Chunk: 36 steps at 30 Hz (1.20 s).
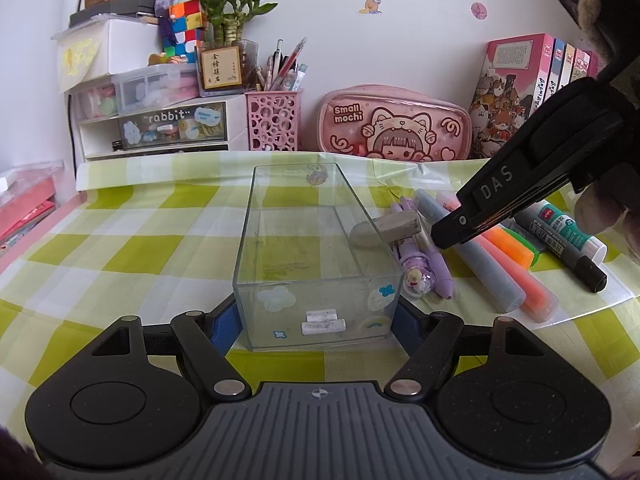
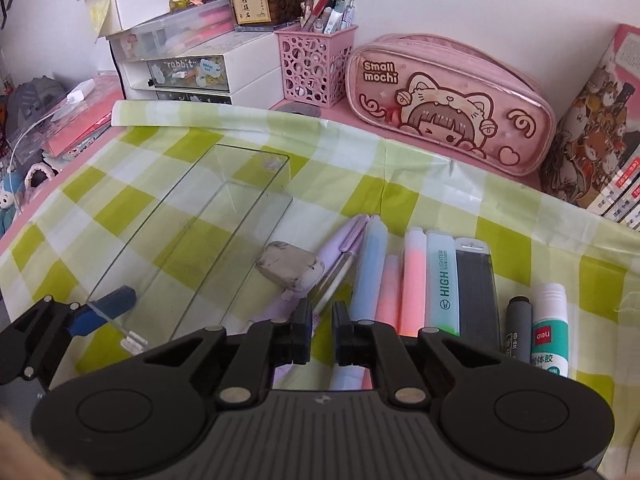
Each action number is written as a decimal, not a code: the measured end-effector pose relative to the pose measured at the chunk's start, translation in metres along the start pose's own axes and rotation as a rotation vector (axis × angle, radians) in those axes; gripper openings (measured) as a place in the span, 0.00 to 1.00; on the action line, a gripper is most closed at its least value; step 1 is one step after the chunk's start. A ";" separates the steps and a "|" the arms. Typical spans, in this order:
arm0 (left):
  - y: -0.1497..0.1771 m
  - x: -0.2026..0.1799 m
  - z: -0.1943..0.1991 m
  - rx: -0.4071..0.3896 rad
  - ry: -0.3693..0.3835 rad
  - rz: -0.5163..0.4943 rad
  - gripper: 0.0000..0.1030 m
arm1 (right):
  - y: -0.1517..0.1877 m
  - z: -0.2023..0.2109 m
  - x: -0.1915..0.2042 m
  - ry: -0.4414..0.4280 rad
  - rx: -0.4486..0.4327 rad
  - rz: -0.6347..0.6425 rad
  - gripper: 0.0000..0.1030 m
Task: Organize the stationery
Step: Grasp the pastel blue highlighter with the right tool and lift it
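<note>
My left gripper (image 1: 316,320) is shut on the near end of a clear empty box (image 1: 248,240), a blue pad against each side wall; one blue pad (image 2: 106,310) also shows in the right wrist view. Right of the box lie a grey eraser (image 1: 396,228), purple pens (image 1: 438,276), pastel highlighters (image 2: 370,264), a dark lead case (image 2: 476,288), a black marker (image 2: 518,332) and a glue stick (image 2: 550,328). My right gripper (image 2: 323,330) points down among them, shut on the end of a clear-barrelled pen (image 2: 336,284) beside the eraser (image 2: 286,264).
A green checked cloth (image 1: 120,248) covers the desk. Along the back wall stand a drawer unit (image 1: 160,120), a pink pen holder (image 1: 274,120), a pink pencil case (image 1: 394,128) and a row of books (image 1: 520,92). Pink clutter lies off the left edge.
</note>
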<state>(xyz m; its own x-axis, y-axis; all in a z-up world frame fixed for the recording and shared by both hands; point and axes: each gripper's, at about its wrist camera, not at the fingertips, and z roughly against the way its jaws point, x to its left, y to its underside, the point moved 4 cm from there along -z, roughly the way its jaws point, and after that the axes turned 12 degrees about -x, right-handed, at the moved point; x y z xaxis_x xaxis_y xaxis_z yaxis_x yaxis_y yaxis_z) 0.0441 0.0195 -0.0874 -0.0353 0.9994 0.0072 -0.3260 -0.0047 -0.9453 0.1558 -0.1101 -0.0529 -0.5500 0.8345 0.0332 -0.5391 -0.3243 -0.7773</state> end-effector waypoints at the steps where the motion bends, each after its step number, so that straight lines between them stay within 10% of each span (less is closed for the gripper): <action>1: 0.000 0.000 0.000 0.000 0.000 -0.001 0.72 | -0.001 0.003 -0.003 0.012 -0.012 0.001 0.19; 26: 0.001 -0.001 0.000 -0.002 -0.008 -0.006 0.72 | 0.006 -0.024 -0.006 -0.012 0.053 0.062 0.22; 36: 0.001 -0.002 0.000 -0.003 -0.008 -0.009 0.72 | -0.006 0.001 -0.034 -0.127 0.028 -0.296 0.20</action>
<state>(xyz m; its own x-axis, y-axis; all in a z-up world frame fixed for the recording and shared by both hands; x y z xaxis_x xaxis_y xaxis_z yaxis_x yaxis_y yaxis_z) 0.0436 0.0178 -0.0884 -0.0398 0.9990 0.0187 -0.3233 0.0048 -0.9463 0.1772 -0.1373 -0.0485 -0.4408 0.8329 0.3346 -0.7039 -0.0894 -0.7047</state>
